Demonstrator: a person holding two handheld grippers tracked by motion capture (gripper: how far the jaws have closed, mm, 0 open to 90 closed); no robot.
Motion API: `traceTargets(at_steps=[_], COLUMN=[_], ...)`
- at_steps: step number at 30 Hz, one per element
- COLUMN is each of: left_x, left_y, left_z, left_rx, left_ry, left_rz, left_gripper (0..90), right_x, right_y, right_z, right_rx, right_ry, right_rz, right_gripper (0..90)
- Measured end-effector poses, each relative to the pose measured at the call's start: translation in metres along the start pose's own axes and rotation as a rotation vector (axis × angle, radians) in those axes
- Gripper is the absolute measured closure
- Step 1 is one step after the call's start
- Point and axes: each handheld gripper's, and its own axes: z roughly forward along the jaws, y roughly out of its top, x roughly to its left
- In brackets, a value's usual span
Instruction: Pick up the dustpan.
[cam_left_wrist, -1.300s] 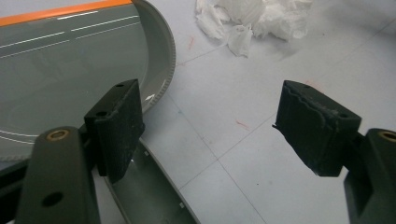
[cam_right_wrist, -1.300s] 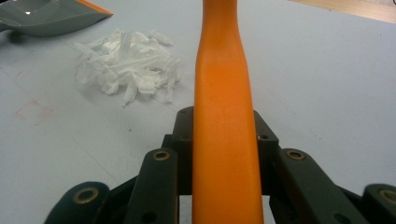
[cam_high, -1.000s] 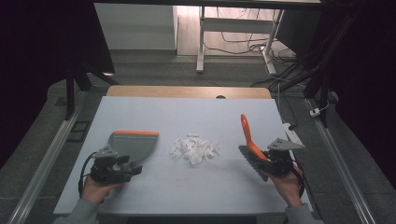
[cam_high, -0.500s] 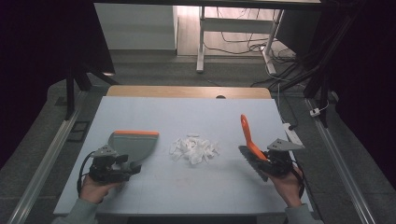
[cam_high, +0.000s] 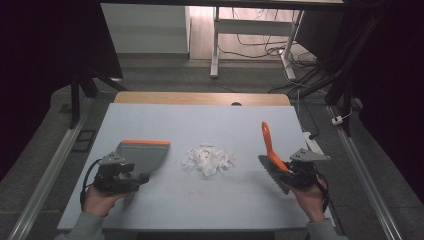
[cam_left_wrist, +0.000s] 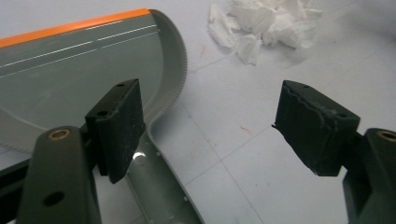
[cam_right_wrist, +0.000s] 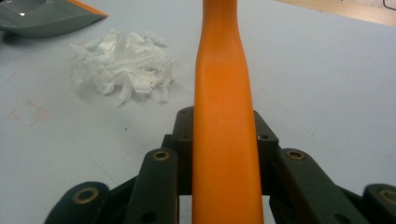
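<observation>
The jaws of the left gripper (cam_high: 131, 176) stand apart over the handle of the grey plastic dustpan with the orange front lip (cam_high: 144, 153), with nothing gripped, while the jaws of the right gripper (cam_high: 288, 172) are clamped on the orange handle of the small brush (cam_high: 270, 147). The heap of torn white paper scraps (cam_high: 207, 159) lies between them in the middle of the pale blue table (cam_high: 220, 120). With the dustpan unheld, it could be shoved away to the left by a sweep, and the light scraps scattered past its lip.
</observation>
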Motion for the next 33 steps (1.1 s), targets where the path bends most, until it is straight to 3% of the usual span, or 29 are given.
traceTargets(at_steps=[6, 12, 17, 26, 33], left_x=[-0.002, 0.003, 0.011, 0.024, 0.027], left_y=[0.014, 0.009, 0.005, -0.006, -0.01], left_z=[-0.004, 0.01, 0.013, 0.022, 0.029], left_rx=[0.08, 0.15, 0.151, 0.201, 0.228], left_ry=[0.056, 0.079, 0.132, 0.139, 0.114], left_rz=[-0.059, -0.11, -0.131, -0.19, -0.216], left_gripper=[21.7, 16.7, 15.5, 14.0, 13.4], right_x=[0.0, 0.001, 0.002, 0.002, 0.003], right_y=[0.0, 0.0, -0.002, -0.004, -0.004], right_z=[0.002, 0.002, 0.003, 0.006, 0.007], right_rx=[0.004, 0.007, 0.015, 0.032, 0.036], right_ry=[0.008, 0.008, 0.005, 0.0, 0.003], right_rz=[-0.005, -0.009, -0.007, -0.006, -0.013], right_gripper=[70.4, 70.5, 70.5, 70.4, 70.4])
